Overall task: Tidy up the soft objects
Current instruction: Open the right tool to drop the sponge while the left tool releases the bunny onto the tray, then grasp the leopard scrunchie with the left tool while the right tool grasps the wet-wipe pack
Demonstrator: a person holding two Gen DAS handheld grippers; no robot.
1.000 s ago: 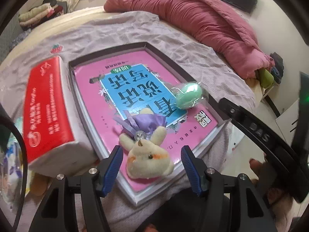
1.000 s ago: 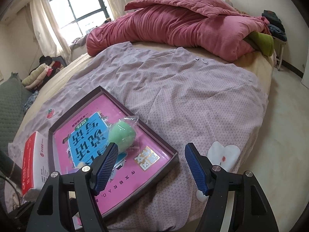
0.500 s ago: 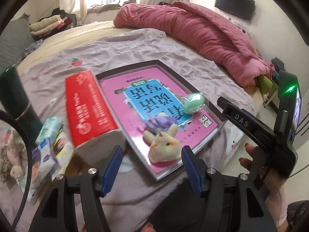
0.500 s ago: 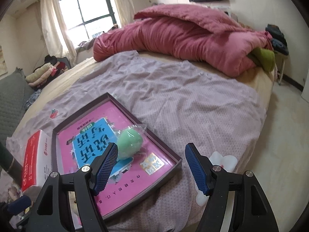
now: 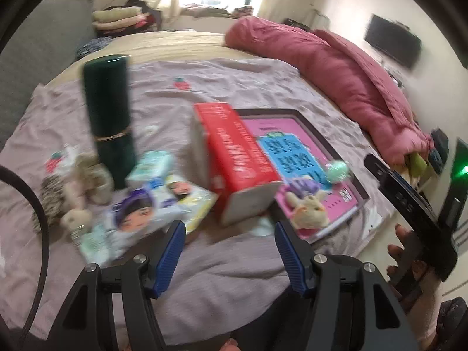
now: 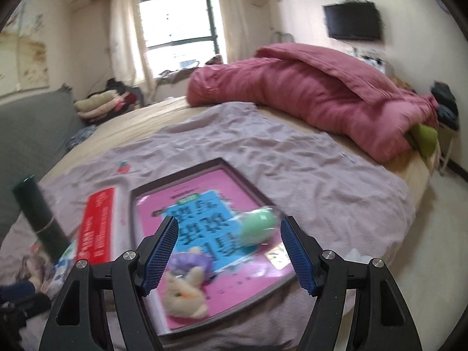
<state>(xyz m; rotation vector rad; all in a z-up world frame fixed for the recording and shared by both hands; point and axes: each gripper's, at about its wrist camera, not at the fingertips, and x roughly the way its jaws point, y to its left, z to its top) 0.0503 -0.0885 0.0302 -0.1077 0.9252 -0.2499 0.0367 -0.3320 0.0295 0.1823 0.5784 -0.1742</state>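
Observation:
A cream plush rabbit [image 5: 310,212] [image 6: 184,294] with a purple bow lies on the near corner of a pink book in a dark tray [image 5: 330,142] [image 6: 239,177]. A green soft egg in clear wrap [image 5: 336,171] [image 6: 259,226] rests on the same book. Left of the tray stands a red and white tissue pack [image 5: 237,158] [image 6: 96,228]. Small tissue packets [image 5: 152,204] and a plush hedgehog [image 5: 55,201] lie further left. My left gripper [image 5: 229,247] hangs open above the sheet, nothing between its fingers. My right gripper [image 6: 228,251] is open above the tray, empty.
A dark green cylinder [image 5: 108,120] [image 6: 38,213] stands upright at the left. A pink duvet [image 5: 336,70] [image 6: 321,102] is heaped along the bed's far side. A hand [image 5: 409,251] holds the other gripper at the bed's right edge, over the floor.
Both grippers have pulled back and risen. The left view has swung left, bringing in the cylinder, tissue packets and hedgehog. The rabbit and egg stay on the book.

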